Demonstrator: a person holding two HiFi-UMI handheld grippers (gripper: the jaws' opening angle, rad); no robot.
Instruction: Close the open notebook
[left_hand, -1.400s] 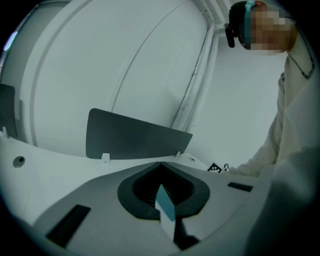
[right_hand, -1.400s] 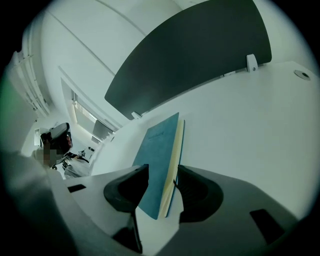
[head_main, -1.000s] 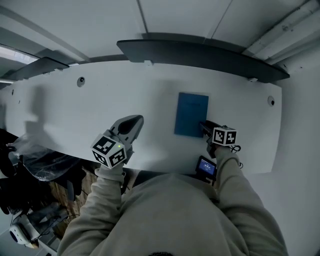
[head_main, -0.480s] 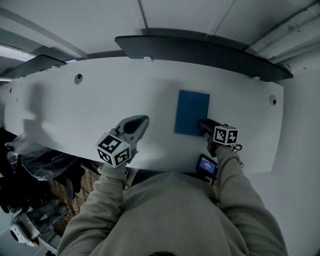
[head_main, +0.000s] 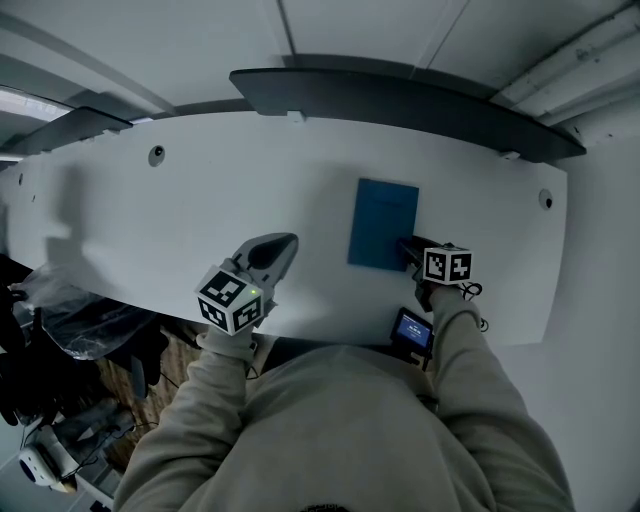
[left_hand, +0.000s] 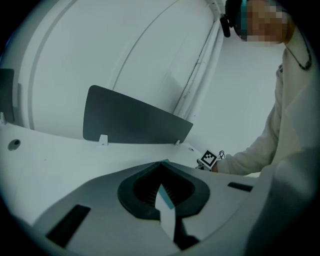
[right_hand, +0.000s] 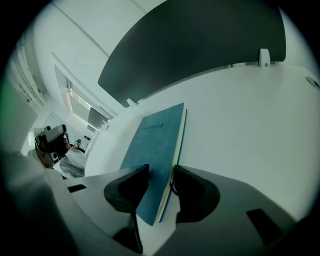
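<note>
A blue notebook (head_main: 383, 224) lies shut and flat on the white desk (head_main: 200, 200), right of centre. In the right gripper view its cover (right_hand: 155, 145) runs away from me, the page edge on its right side. My right gripper (head_main: 408, 247) sits at the notebook's near right corner. Its jaws stand a narrow gap apart over that corner (right_hand: 159, 182), one on each side, and they do not pinch it. My left gripper (head_main: 275, 247) hovers over bare desk to the notebook's left, jaws closed together (left_hand: 162, 165) with nothing held.
A dark curved panel (head_main: 400, 95) stands along the desk's far edge. A small device with a lit screen (head_main: 412, 332) sits at the near edge below my right hand. Cable holes (head_main: 157, 155) mark the desk's far corners. Bags and clutter (head_main: 70, 320) lie on the floor at left.
My left gripper has drifted a little to the right. The notebook and my right gripper have hardly moved.
</note>
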